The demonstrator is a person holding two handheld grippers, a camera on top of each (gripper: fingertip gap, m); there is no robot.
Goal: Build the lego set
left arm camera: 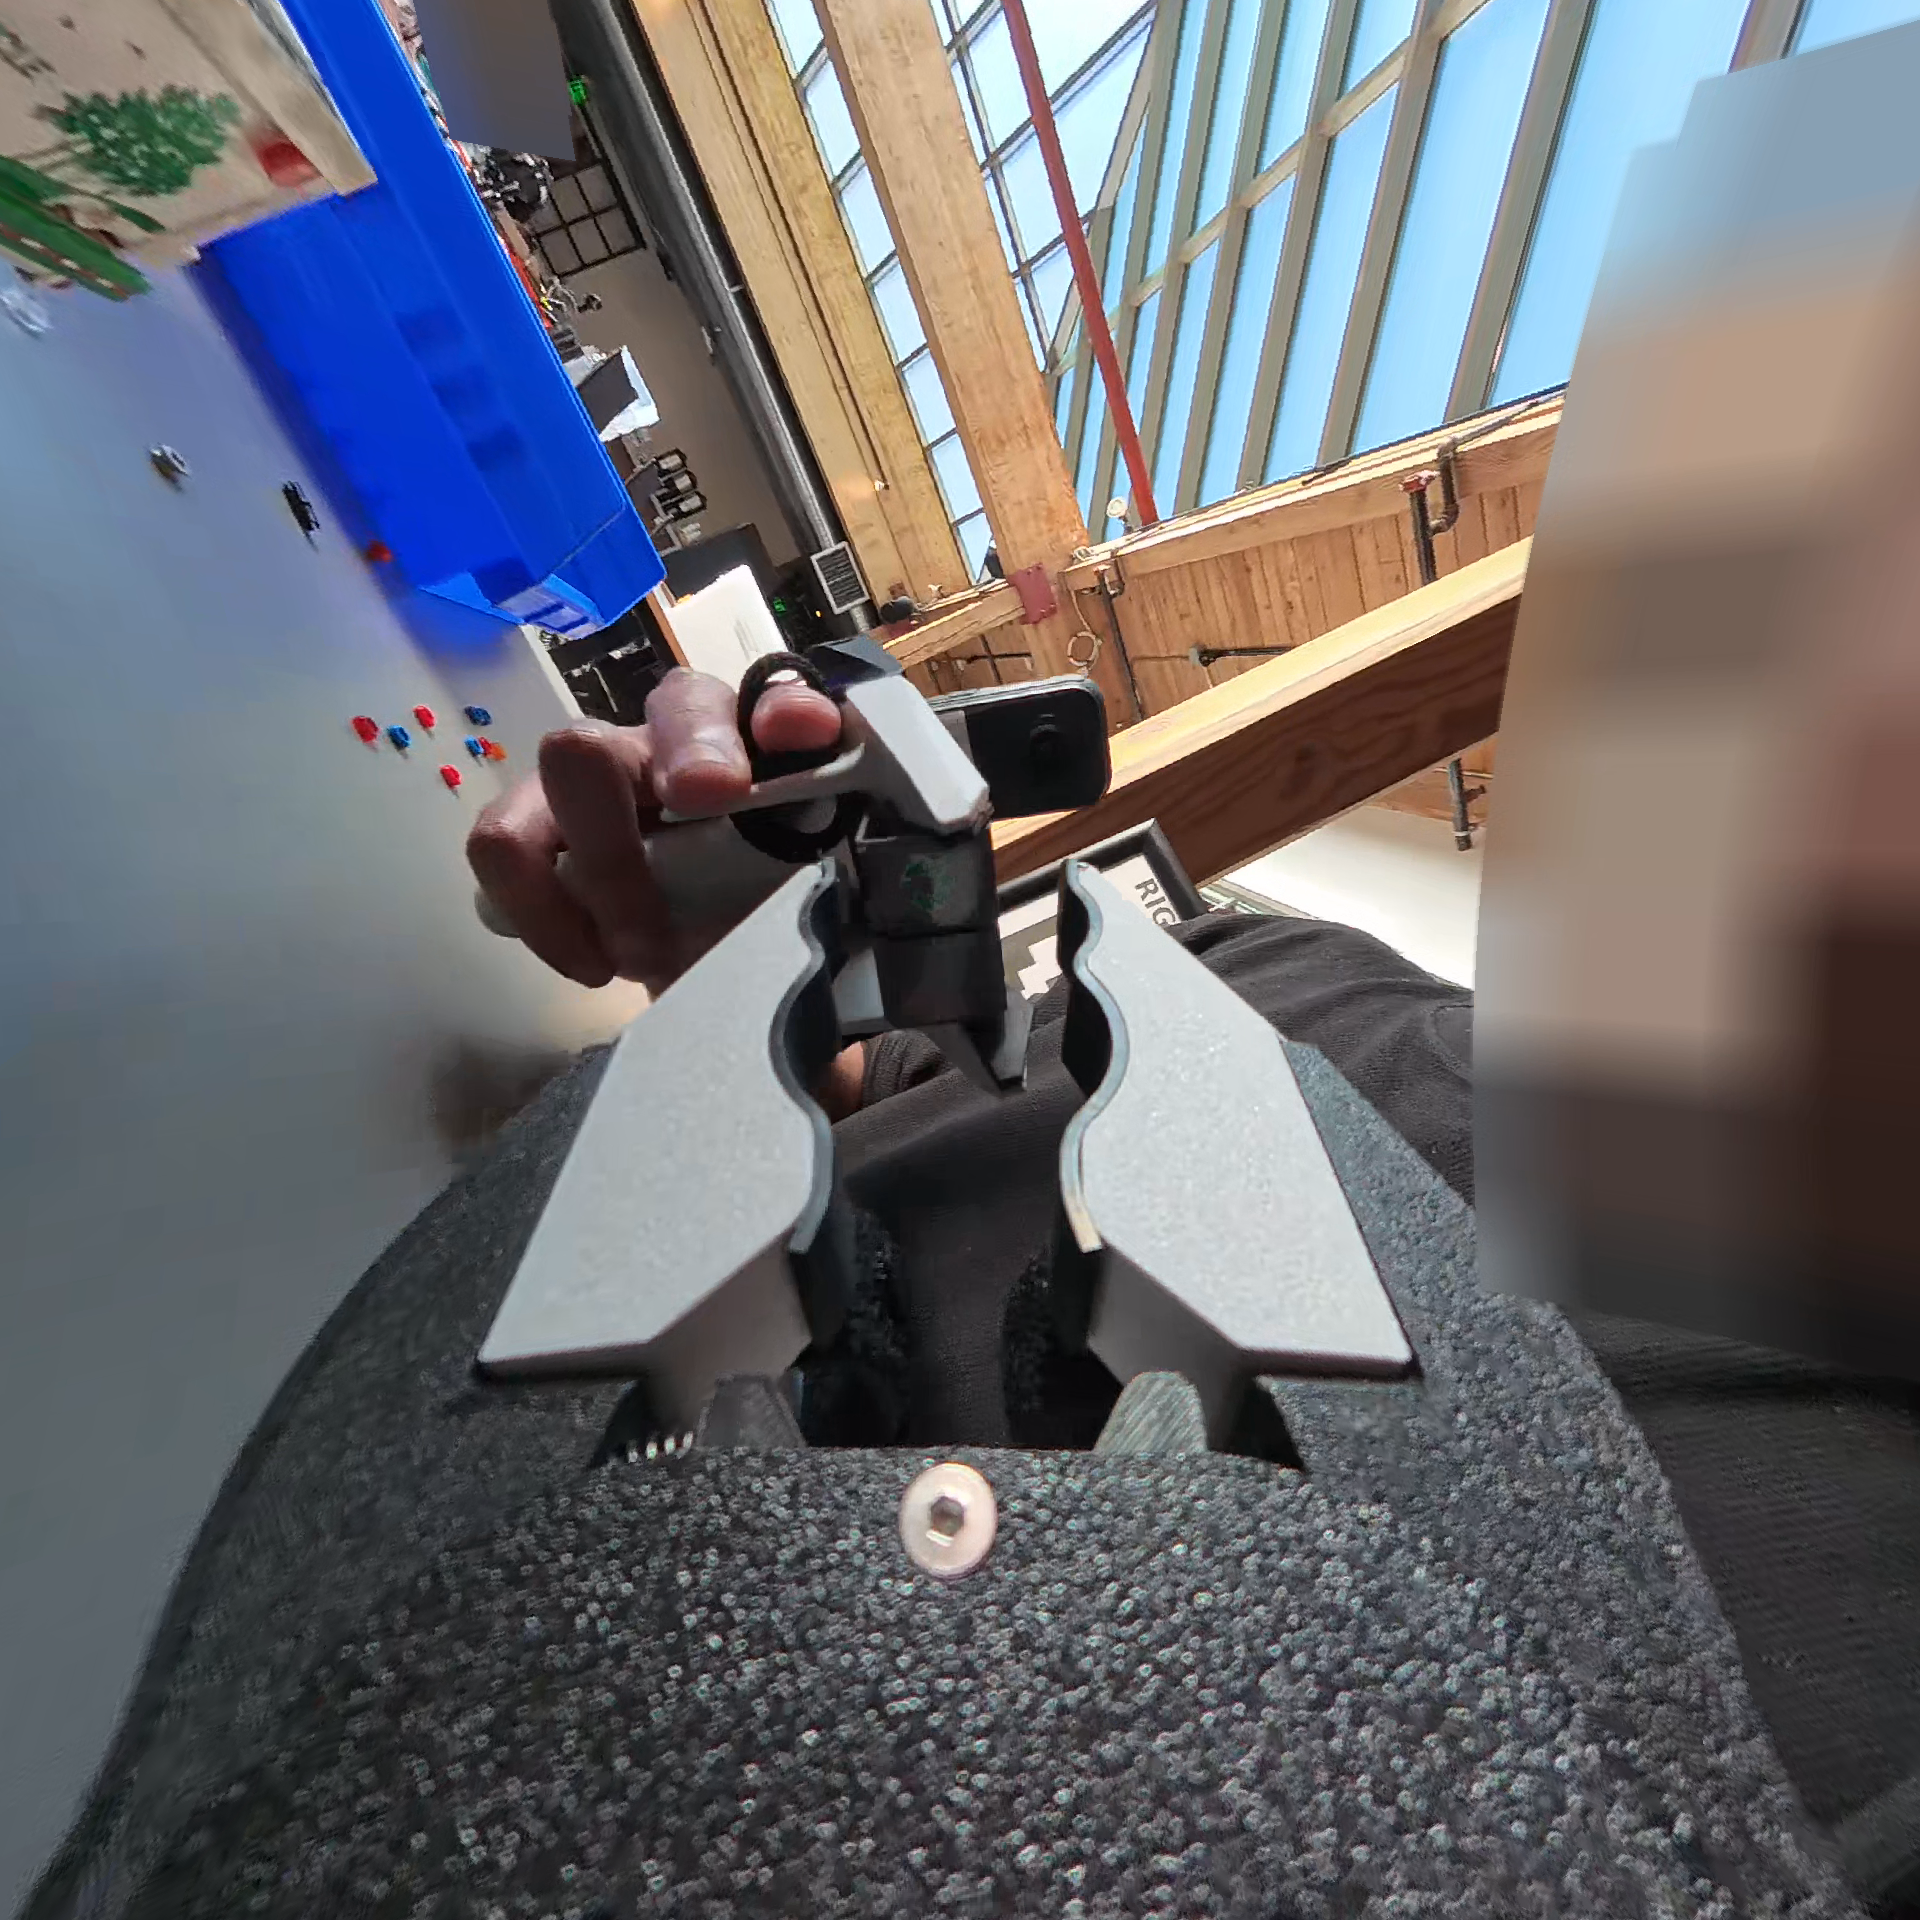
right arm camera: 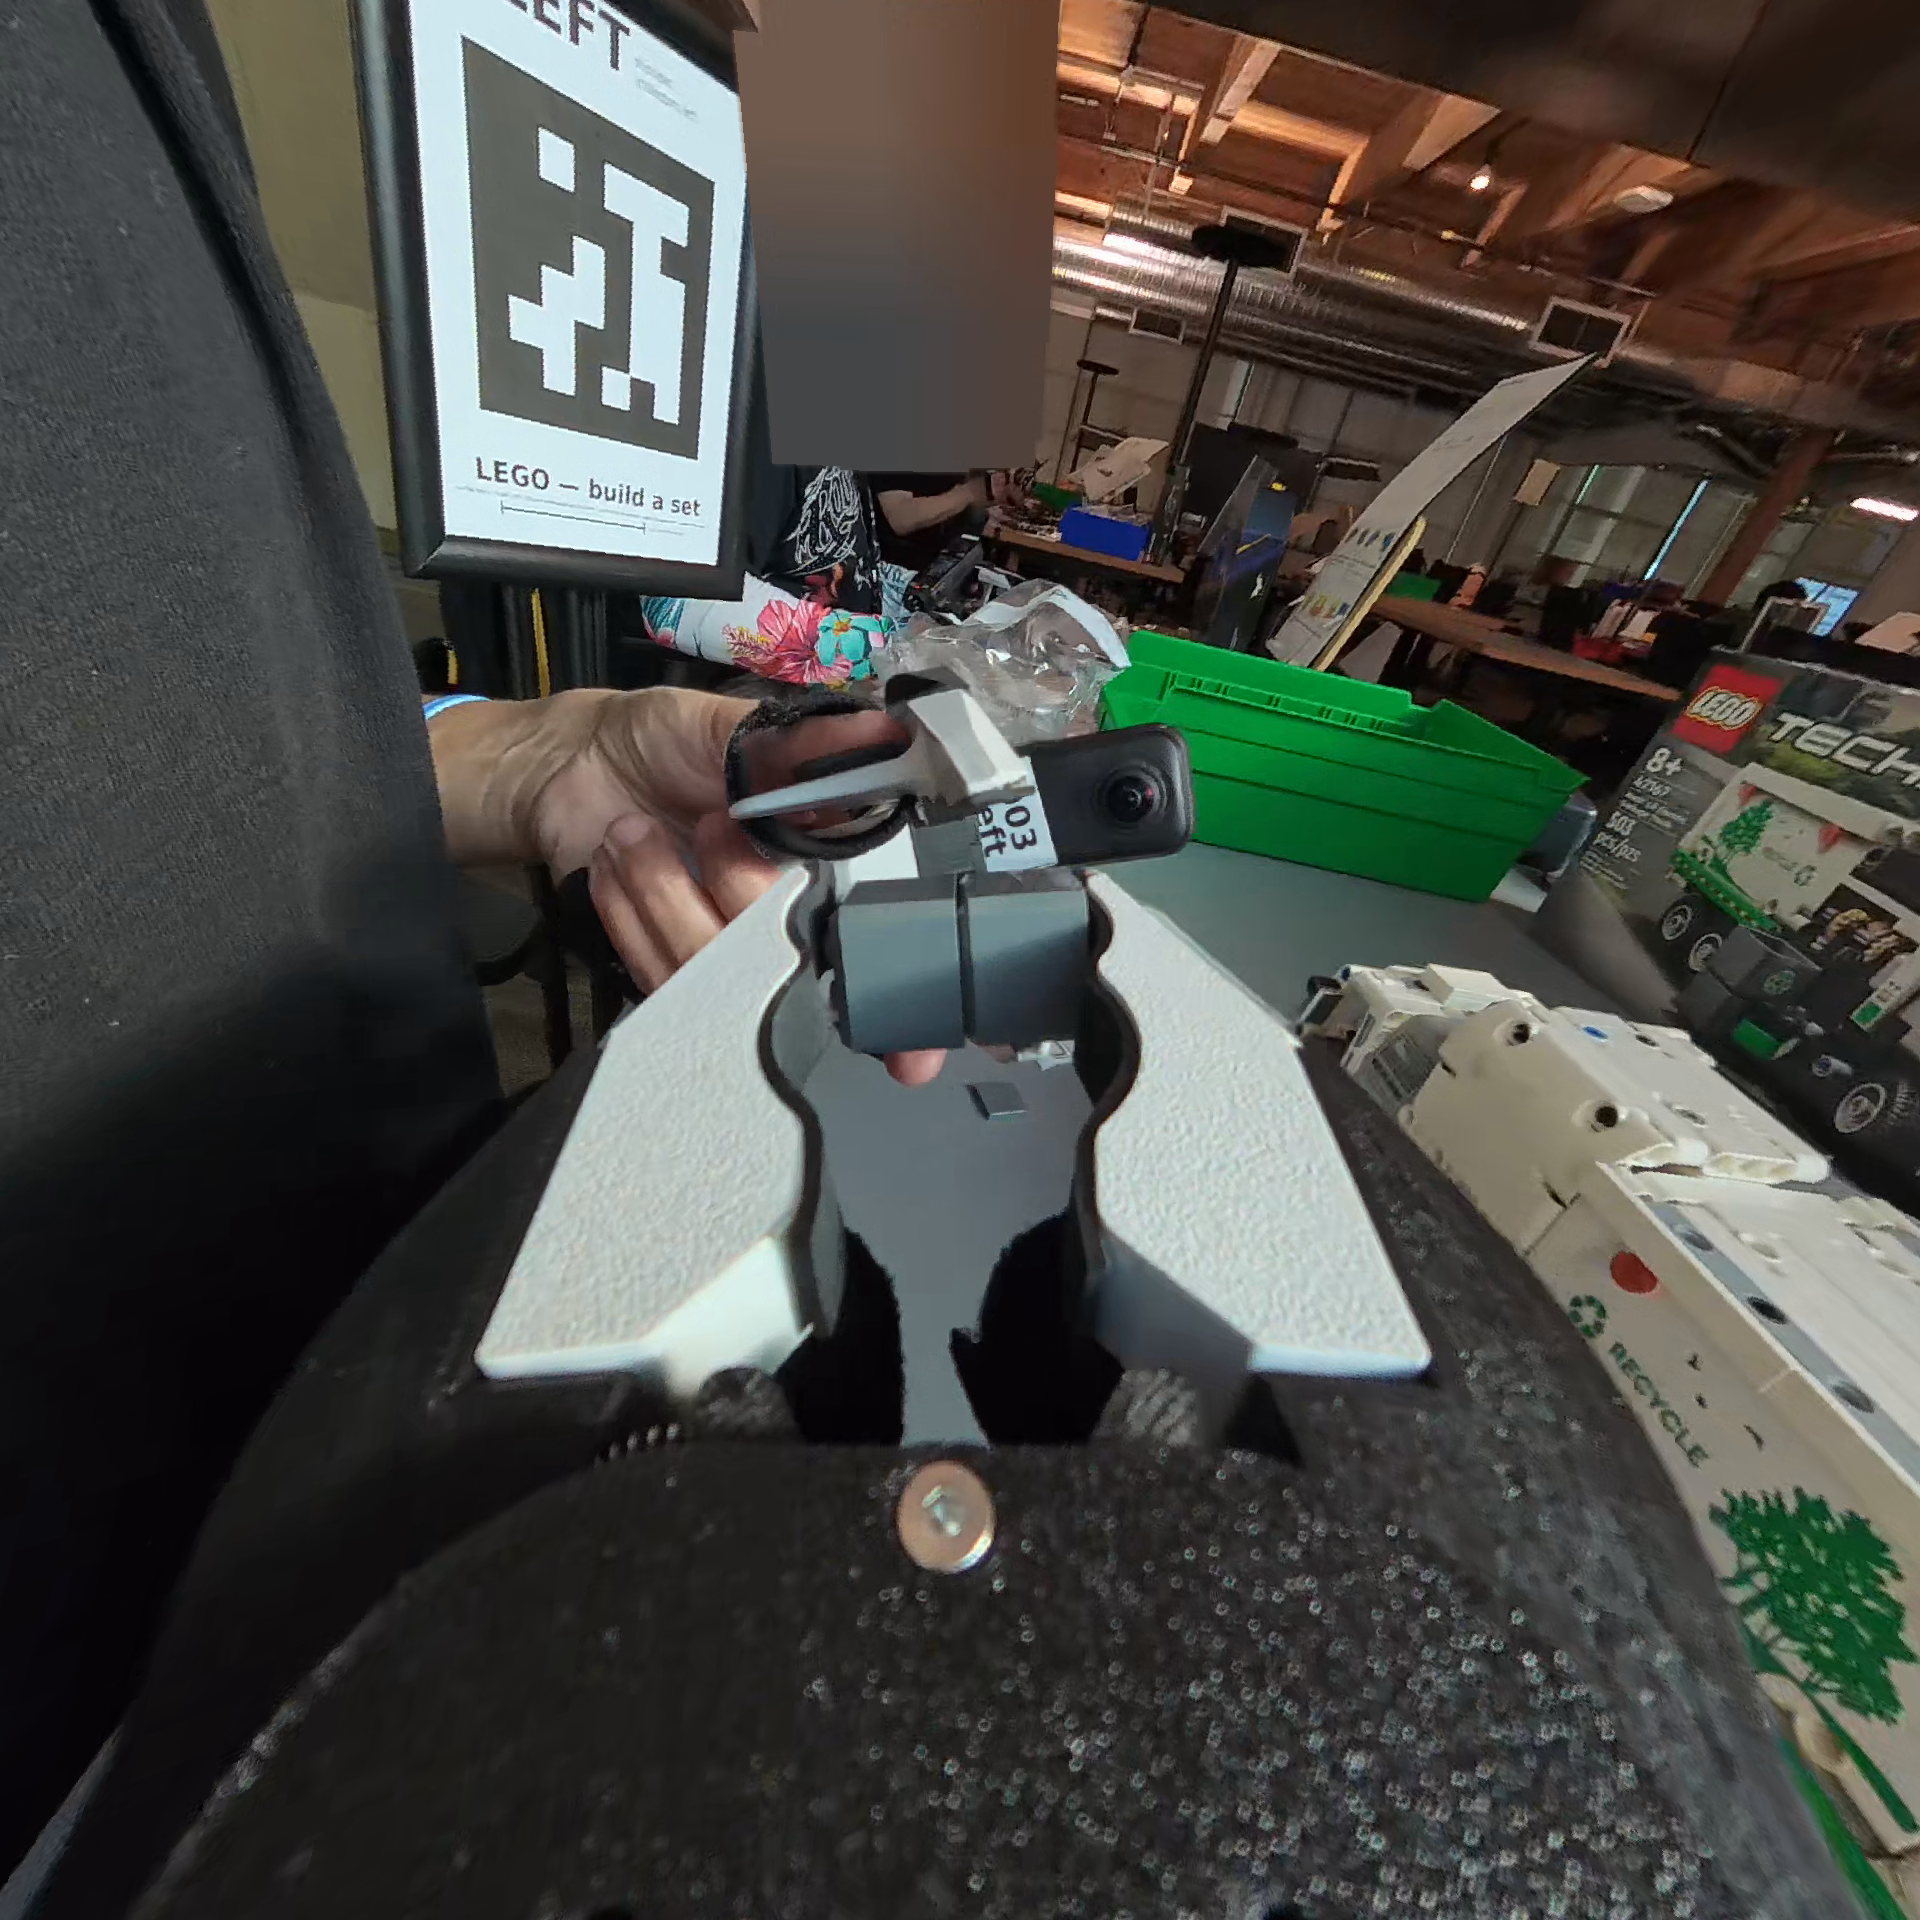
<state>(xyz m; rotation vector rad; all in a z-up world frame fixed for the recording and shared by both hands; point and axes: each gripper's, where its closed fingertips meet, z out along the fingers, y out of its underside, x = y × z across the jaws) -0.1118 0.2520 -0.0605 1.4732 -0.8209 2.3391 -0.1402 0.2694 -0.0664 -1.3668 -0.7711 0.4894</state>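
Note:
A white lego truck [right arm camera: 1558,1195] with green tree prints lies on the grey table [right arm camera: 1247,914] to the right of my right gripper [right arm camera: 951,894]. The truck also shows at the top left of the left wrist view [left arm camera: 135,135]. Both grippers are held up off the table and point at each other. My left gripper [left arm camera: 948,883] is open and empty, and so is the right one. Small red and blue lego pieces [left arm camera: 426,743] lie loose on the table [left arm camera: 156,831]. A small grey piece [right arm camera: 992,1099] lies on the table beyond my right gripper.
A blue bin [left arm camera: 436,364] stands beside the truck. A green bin [right arm camera: 1351,769], a crumpled plastic bag [right arm camera: 997,644] and the lego box [right arm camera: 1787,831] stand at the table's far side. A framed marker sign [right arm camera: 582,291] stands at the left. The person's black clothing fills the left. The tips of both grippers are at nearly the same place.

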